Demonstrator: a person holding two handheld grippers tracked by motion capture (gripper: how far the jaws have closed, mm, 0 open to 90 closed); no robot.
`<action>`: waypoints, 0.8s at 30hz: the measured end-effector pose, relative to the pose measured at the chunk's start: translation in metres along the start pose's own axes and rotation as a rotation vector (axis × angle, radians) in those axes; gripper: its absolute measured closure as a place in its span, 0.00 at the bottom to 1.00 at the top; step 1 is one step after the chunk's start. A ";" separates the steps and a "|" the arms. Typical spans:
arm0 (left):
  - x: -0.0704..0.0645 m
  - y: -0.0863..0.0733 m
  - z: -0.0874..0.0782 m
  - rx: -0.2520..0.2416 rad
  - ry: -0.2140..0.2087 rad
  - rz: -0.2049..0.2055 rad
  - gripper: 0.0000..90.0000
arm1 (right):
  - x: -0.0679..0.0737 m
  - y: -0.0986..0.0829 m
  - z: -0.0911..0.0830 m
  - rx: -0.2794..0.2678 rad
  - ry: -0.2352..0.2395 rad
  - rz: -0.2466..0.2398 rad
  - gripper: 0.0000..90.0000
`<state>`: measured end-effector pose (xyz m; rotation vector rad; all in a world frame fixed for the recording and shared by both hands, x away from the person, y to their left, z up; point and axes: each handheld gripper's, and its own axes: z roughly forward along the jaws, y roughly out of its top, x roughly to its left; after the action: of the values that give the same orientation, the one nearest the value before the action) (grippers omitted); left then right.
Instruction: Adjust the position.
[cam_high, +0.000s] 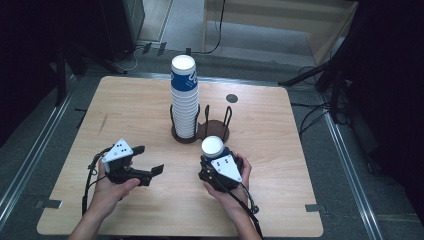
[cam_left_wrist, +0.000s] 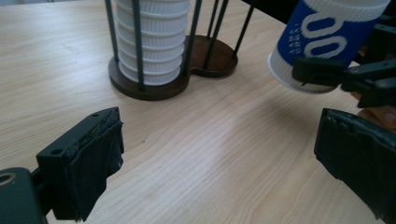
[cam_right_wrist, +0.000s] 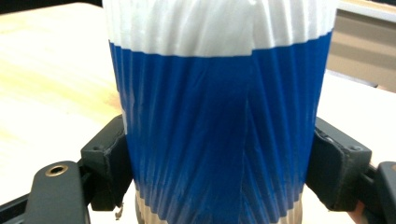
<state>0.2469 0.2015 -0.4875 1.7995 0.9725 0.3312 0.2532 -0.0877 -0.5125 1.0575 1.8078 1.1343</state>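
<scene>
A blue and white ribbed paper cup (cam_high: 213, 146) (cam_right_wrist: 219, 116) (cam_left_wrist: 327, 39) is clamped between the jaws of my right gripper (cam_high: 220, 167) (cam_right_wrist: 219, 177), held just above the table in front of the holder. A tall stack of the same cups (cam_high: 184, 97) (cam_left_wrist: 152, 39) stands in the left ring of a dark wire cup holder (cam_high: 216, 129) (cam_left_wrist: 210, 58); its right ring holds nothing. My left gripper (cam_high: 148, 161) (cam_left_wrist: 219, 163) rests at the front left of the table, open, with only bare wood between its pads.
The light wooden table (cam_high: 125, 110) has a small dark round disc (cam_high: 231, 98) near its far edge. Dark stands and cables sit on the floor around the table.
</scene>
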 end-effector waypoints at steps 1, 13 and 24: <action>-0.002 0.000 0.000 -0.002 -0.003 -0.001 0.03 | 0.002 -0.001 0.000 0.002 0.002 -0.011 0.22; -0.012 0.005 0.002 0.011 -0.040 0.015 0.07 | 0.020 -0.005 -0.001 -0.018 0.002 -0.155 0.22; -0.018 0.007 0.003 0.014 -0.073 0.027 0.08 | 0.029 -0.007 0.000 -0.024 0.014 -0.208 0.22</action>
<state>0.2403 0.1849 -0.4793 1.8263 0.9020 0.2747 0.2398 -0.0632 -0.5238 0.8278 1.8623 1.0370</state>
